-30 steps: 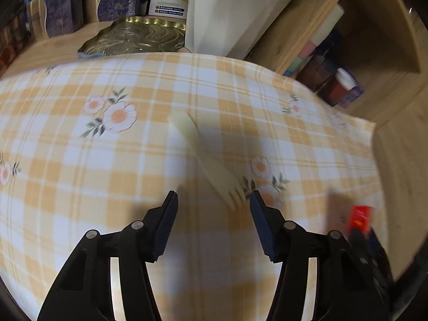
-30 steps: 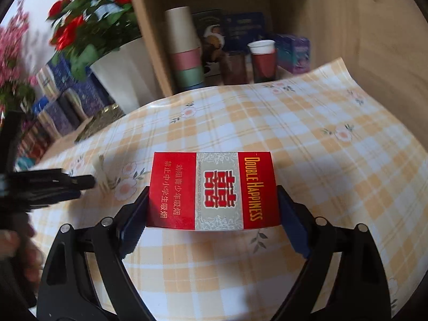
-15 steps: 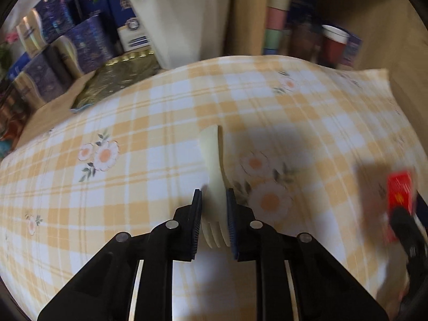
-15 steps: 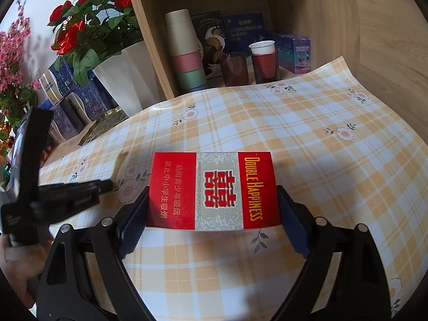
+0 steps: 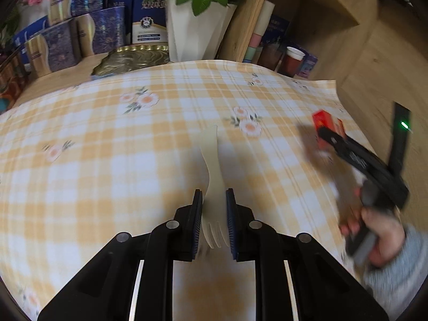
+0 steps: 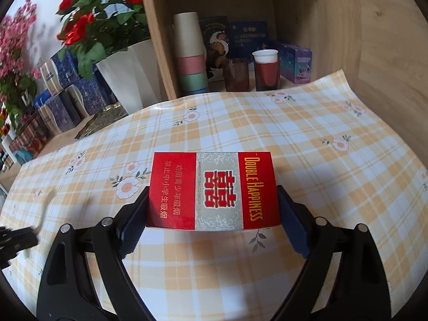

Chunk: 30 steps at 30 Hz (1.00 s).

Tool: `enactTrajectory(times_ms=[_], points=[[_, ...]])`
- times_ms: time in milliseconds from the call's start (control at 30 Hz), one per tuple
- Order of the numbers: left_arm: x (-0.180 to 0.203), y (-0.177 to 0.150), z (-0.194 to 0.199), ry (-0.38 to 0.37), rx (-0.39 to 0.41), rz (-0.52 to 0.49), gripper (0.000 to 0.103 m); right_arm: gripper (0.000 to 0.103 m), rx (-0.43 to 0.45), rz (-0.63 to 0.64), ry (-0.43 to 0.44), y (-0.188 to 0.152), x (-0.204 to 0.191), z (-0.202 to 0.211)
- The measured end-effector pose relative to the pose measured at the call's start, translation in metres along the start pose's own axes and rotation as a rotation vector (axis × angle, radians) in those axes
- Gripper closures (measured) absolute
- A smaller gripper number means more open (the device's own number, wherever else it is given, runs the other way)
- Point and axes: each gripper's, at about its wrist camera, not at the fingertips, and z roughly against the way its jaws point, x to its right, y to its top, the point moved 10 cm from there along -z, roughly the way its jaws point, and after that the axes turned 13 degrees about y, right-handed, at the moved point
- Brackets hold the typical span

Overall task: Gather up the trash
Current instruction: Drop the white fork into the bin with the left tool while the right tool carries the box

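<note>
My left gripper [image 5: 214, 200] is shut on a cream plastic fork [image 5: 212, 165]. Its tines sit between the pads and its handle points away, lifted off the checked tablecloth [image 5: 107, 147]. My right gripper [image 6: 214, 206] is shut on a red cigarette pack [image 6: 214, 190] marked "Double Happiness", held flat above the cloth. The pack also shows in the left wrist view [image 5: 327, 125], at the right, with the right gripper [image 5: 325, 133] and the hand that holds it.
A white planter with red roses [image 6: 125, 80], blue boxes [image 5: 67, 42] and a gold tin [image 5: 128, 61] stand at the back. A wooden shelf [image 6: 321, 40] holds stacked cups [image 6: 190, 58] and small boxes.
The left gripper closed on the fork and lifted it off the cloth. The right gripper kept hold of the cigarette pack and rose slightly.
</note>
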Motion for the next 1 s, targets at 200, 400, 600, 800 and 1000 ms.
enactTrajectory(times_ms=[200,400,600,800,1000], points=[[-0.026,-0.043,0.067,-0.029,0.031,-0.028,0.086,0.016,0.026,0.089,0.105,-0.011,-0.053,0.058],[-0.041,-0.093,0.119,-0.069,0.026,-0.019,0.1,0.016,0.031,0.066,0.196,-0.058,-0.093,0.14],[-0.027,-0.153,0.165,-0.125,0.045,-0.113,0.1,0.016,0.028,0.065,0.203,-0.11,-0.11,0.207],[0.004,-0.205,0.185,-0.194,0.022,-0.209,0.1,0.016,0.018,0.006,0.213,-0.149,-0.109,0.245],[0.038,-0.284,0.17,-0.258,-0.127,-0.332,0.1,0.016,0.002,-0.004,0.208,-0.174,-0.103,0.259]])
